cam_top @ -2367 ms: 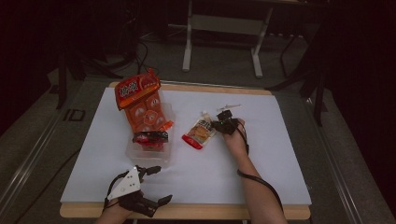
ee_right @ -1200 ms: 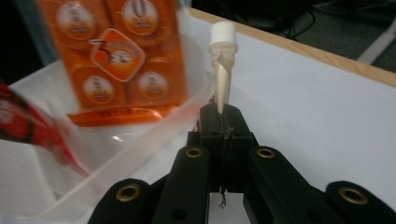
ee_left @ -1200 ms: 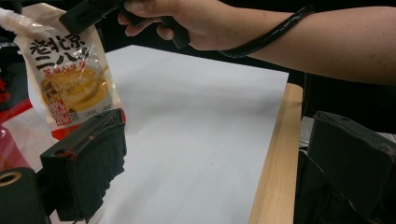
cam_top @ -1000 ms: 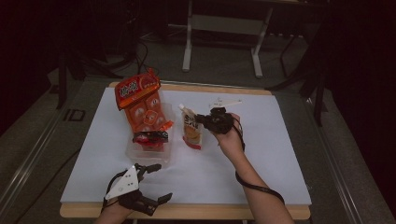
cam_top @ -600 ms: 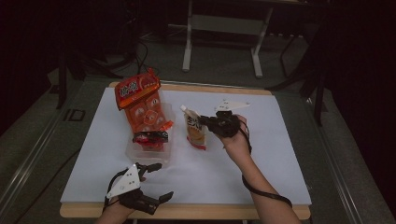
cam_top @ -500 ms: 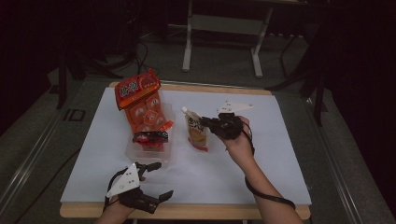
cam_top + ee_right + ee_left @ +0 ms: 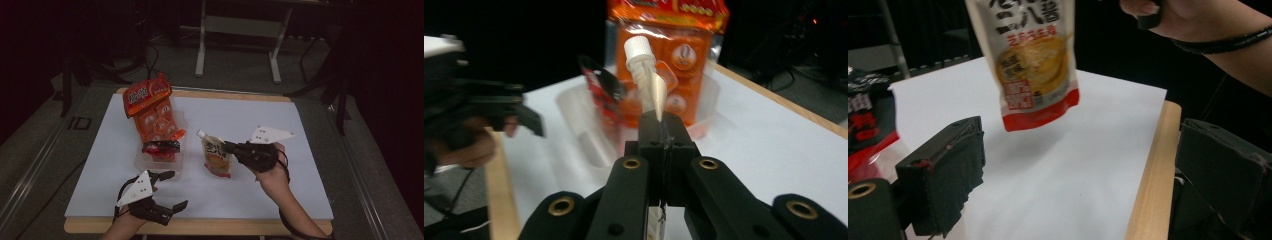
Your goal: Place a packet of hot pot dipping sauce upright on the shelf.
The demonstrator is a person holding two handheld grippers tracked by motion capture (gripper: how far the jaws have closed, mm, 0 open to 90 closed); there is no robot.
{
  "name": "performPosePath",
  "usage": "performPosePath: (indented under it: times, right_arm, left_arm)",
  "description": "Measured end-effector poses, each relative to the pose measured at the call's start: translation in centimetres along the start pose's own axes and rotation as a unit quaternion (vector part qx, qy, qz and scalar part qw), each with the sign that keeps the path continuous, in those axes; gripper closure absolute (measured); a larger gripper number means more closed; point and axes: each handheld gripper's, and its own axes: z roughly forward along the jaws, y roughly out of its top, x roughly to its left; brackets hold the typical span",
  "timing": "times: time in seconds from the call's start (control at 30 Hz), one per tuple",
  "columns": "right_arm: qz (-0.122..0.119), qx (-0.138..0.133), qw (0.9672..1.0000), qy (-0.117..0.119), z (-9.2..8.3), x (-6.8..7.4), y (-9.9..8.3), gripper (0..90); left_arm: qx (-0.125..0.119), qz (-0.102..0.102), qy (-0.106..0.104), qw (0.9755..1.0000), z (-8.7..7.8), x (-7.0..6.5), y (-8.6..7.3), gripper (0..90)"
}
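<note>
The right gripper (image 7: 235,148), clamped on a spouted sauce pouch (image 7: 216,158), has lifted it leftward toward the clear tub (image 7: 159,159) of orange snack packs; the left gripper (image 7: 170,189) rests open near the table's front edge.

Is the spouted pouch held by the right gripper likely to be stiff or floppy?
Probably floppy: the spouted pouch hangs flat from the right gripper, pinched at its thin edge. It looks light. Its glossy film may slip.

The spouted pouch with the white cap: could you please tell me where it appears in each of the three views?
High view: the spouted pouch hangs mid-table, clamped by the right gripper.
Left gripper view: top centre, its red bottom edge lifted off the white table.
Right gripper view: centre, edge-on, cap uppermost, pinched between the shut jaws.
Shared landmark: the orange snack bag in the clear tub, behind the pouch in the right gripper view.
</note>
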Motion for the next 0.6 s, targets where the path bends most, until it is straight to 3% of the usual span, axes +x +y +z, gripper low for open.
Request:
performPosePath:
  times: [0.2, 0.43, 0.6]
  right_arm:
    - [-0.005, -0.015, 0.9996, 0.024, -1.9, 2.0, -0.6, 89.7]
    - [-0.017, -0.021, 0.9983, 0.051, -3.0, 4.2, -1.2, 89.7]
    - [-0.025, -0.020, 0.9969, 0.072, -3.0, 5.3, -1.3, 89.6]
  left_arm:
    - [0.003, 0.012, -0.022, 0.9997, 0.1, 0.0, 1.0, 6.3]
    - [0.001, -0.008, -0.049, 0.9988, 0.6, 0.3, 1.9, 10.9]
    - [-0.004, -0.005, -0.071, 0.9975, 1.0, 0.3, 3.0, 15.1]
